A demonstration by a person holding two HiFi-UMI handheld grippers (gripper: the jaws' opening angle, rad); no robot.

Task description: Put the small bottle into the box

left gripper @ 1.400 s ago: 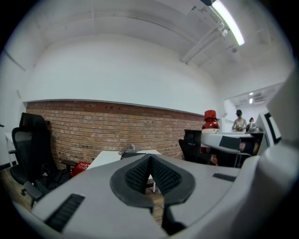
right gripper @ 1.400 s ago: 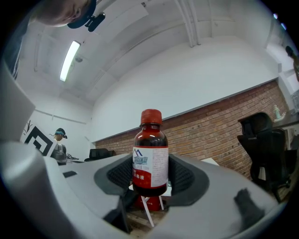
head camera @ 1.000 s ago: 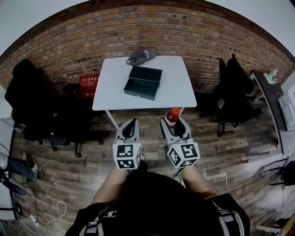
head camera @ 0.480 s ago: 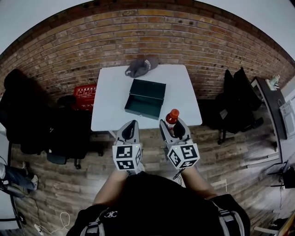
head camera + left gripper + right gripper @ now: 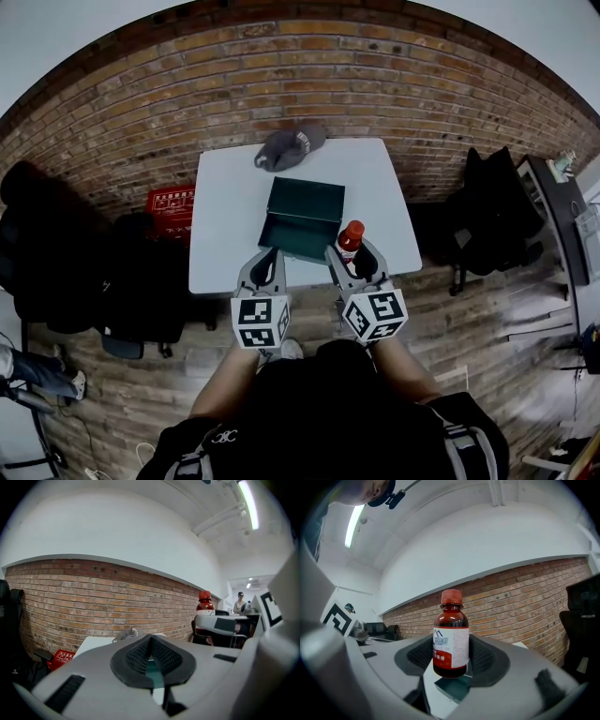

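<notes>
A small brown bottle (image 5: 351, 236) with a red cap and a white label stands upright between the jaws of my right gripper (image 5: 353, 255), which is shut on it. In the right gripper view the bottle (image 5: 451, 634) fills the middle, clamped at its lower half. The open dark green box (image 5: 302, 217) lies on the white table (image 5: 225, 216), just beyond both grippers, and a corner of the box (image 5: 452, 686) shows under the bottle. My left gripper (image 5: 266, 267) is shut and holds nothing; it hovers at the table's near edge. From the left gripper view the bottle (image 5: 204, 601) appears off to the right.
A grey cap (image 5: 290, 142) lies at the table's far edge by the brick wall. A red crate (image 5: 169, 202) sits on the floor left of the table. Black chairs stand at the left (image 5: 56, 253) and right (image 5: 492, 202).
The table and box have drawn closer, from well ahead to right under the gripper tips. Both grippers keep their pose, and the bottle stays in the right one.
</notes>
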